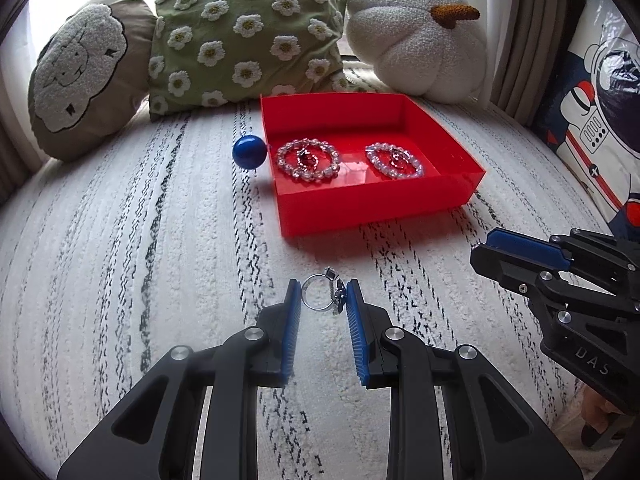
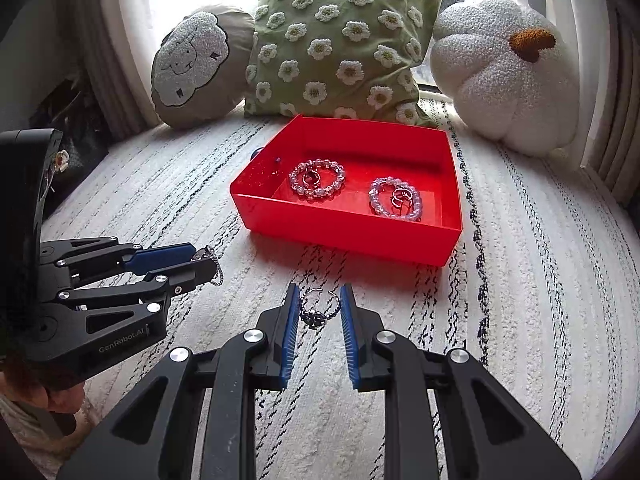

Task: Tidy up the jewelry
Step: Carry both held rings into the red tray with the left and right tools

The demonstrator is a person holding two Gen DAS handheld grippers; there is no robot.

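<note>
My left gripper (image 1: pixel 323 286) is shut on a silver ring with a blue stone (image 1: pixel 338 292), held just above the striped white mat. In the right wrist view my right gripper (image 2: pixel 320 288) is shut on a thin open ring with a dark charm (image 2: pixel 314 316). Each gripper shows in the other's view, the right gripper (image 1: pixel 478 250) at the right and the left gripper (image 2: pixel 205 260) at the left with its ring. Ahead stands a red tray (image 1: pixel 360 204) (image 2: pixel 344 228). In it lie two clear bead bracelets (image 1: pixel 308 176) (image 1: pixel 375 160), each with small rings inside its circle.
A blue ball (image 1: pixel 249 151) rests against the tray's left wall. Behind the tray lean a sheep pillow (image 1: pixel 80 76), a green flowered pillow (image 1: pixel 248 32) and a white pumpkin cushion (image 1: pixel 416 36). An astronaut print (image 1: pixel 600 120) stands at the right. The mat (image 1: pixel 160 240) spreads all around.
</note>
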